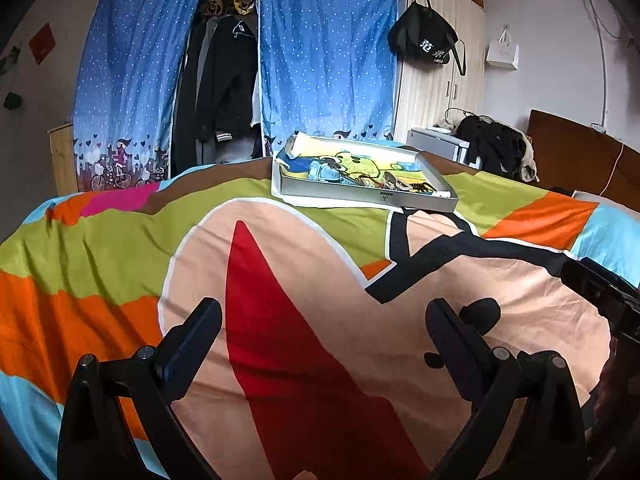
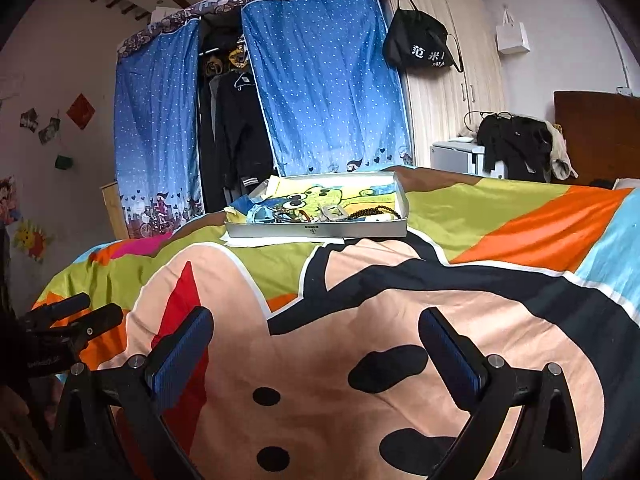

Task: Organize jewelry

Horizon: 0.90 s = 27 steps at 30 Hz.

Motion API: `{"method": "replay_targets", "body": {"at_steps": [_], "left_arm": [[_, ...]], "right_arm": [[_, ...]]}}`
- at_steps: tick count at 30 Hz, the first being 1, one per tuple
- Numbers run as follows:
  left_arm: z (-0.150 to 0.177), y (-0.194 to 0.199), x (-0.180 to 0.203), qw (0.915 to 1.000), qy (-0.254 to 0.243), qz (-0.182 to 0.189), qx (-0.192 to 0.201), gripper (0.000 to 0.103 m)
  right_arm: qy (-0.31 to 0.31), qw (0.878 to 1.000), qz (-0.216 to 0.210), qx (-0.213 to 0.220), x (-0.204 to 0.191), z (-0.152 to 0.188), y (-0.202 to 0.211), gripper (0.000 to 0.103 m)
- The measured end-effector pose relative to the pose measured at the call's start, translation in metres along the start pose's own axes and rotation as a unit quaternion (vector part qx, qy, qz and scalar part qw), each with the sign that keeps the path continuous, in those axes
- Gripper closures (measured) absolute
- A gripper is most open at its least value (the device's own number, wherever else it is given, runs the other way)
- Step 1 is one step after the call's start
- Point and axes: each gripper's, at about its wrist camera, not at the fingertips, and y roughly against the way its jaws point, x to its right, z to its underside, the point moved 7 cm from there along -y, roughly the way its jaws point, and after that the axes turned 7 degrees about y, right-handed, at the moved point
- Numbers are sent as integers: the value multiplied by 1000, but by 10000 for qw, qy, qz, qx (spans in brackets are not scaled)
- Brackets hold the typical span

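though in view, jewelry (image 2: pixel 352 214) indistinct

My right gripper (image 2: pixel 316 344) hangs wide apart over the bright cartoon-print bedspread (image 2: pixel 500 216). At twelve o'clock sits a shallow silver rectangular tray (image 2: pixel 320 231) holding a dark beaded bracelet (image 2: pixel 376 212). At nine o'clock, the left gripper (image 2: pixel 76 316) pokes in.

Both wrist views toward distant tray (image 1: pixel 362 192)

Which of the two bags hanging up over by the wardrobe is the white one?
The small paper gift bag hanging on the wall right of the wardrobe is white. The other, a cloth bag on the wardrobe front, is black with white lettering.
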Motion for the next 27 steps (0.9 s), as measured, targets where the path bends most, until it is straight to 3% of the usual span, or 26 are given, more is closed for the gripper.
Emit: {"method": "replay_targets", "body": {"at_steps": [27], "left_arm": [[4,1,2,10000,-21,40,-16,3]], "right_arm": [[-45,10000,-3,-36,3,3,0,0]]}}
